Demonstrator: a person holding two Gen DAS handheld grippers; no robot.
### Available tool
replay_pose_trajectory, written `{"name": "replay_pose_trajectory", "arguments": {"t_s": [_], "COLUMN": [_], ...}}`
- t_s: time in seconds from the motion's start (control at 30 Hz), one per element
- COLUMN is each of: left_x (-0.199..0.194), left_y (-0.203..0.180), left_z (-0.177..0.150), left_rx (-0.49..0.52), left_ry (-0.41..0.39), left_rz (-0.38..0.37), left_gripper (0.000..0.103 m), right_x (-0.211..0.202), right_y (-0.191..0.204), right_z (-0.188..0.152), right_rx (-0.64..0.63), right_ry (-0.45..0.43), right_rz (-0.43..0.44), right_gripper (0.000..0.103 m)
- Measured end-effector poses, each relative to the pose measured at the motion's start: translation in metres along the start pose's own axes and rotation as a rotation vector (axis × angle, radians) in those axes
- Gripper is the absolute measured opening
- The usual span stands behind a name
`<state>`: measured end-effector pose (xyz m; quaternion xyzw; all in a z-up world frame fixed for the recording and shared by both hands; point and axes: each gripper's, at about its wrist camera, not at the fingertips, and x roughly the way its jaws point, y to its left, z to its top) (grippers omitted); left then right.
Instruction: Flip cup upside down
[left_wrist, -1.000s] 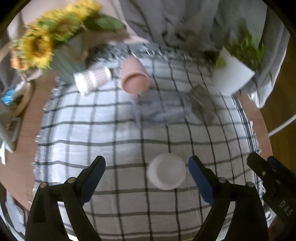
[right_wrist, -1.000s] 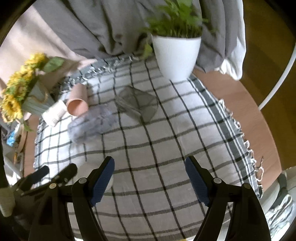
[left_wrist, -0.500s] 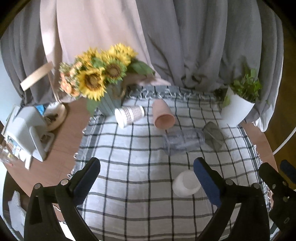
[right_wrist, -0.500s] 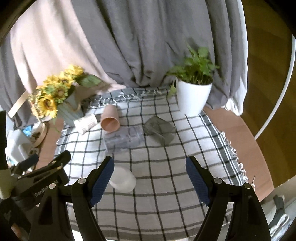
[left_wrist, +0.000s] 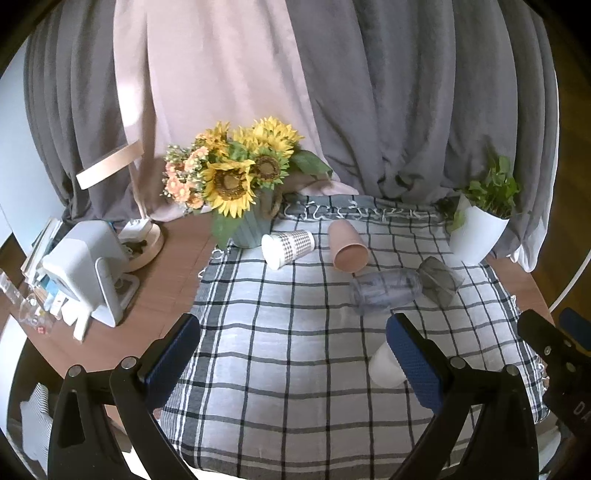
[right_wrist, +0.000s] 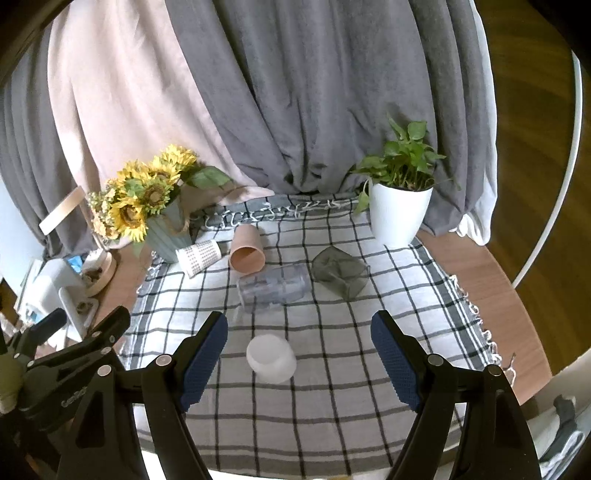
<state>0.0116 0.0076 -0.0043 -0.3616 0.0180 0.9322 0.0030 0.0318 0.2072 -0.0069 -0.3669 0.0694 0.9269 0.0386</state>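
Note:
A white cup (right_wrist: 271, 358) stands upside down on the checked cloth (right_wrist: 332, 332), just ahead of my open, empty right gripper (right_wrist: 299, 354). In the left wrist view the white cup (left_wrist: 384, 365) is partly hidden behind the right finger (left_wrist: 413, 365) of my open, empty left gripper (left_wrist: 291, 358). Further back, a pink cup (right_wrist: 247, 251), a patterned paper cup (right_wrist: 197, 256), a clear glass (right_wrist: 273, 288) and a dark glass (right_wrist: 340, 271) lie on their sides.
A sunflower vase (right_wrist: 162, 218) stands at the back left and a white potted plant (right_wrist: 399, 210) at the back right. A white appliance (left_wrist: 85, 273) and clutter sit on the wooden table (left_wrist: 166, 280) left of the cloth. Curtains hang behind.
Both grippers have pulled back and risen away from the table, so the cups look smaller and farther. The white cup stays upside down where it was.

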Motion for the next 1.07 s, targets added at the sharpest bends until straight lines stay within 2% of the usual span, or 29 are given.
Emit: {"name": "replay_pose_trajectory", "arguments": {"t_s": [0.37, 1.07], "left_x": [-0.004, -0.002], "left_y": [0.010, 0.009], "left_z": [-0.003, 0.000], "left_rx": [-0.021, -0.019], "left_ry": [-0.010, -0.003], "left_rz": [0.006, 0.002], "left_gripper": [0.103, 0.103], "right_x": [-0.004, -0.002], "right_y": [0.011, 0.011], "right_z": [-0.003, -0.003], "right_rx": [-0.019, -0.022], "right_ry": [-0.020, -0.006], "right_rz": [0.011, 0.007], "right_gripper": [0.080, 0.080]}}
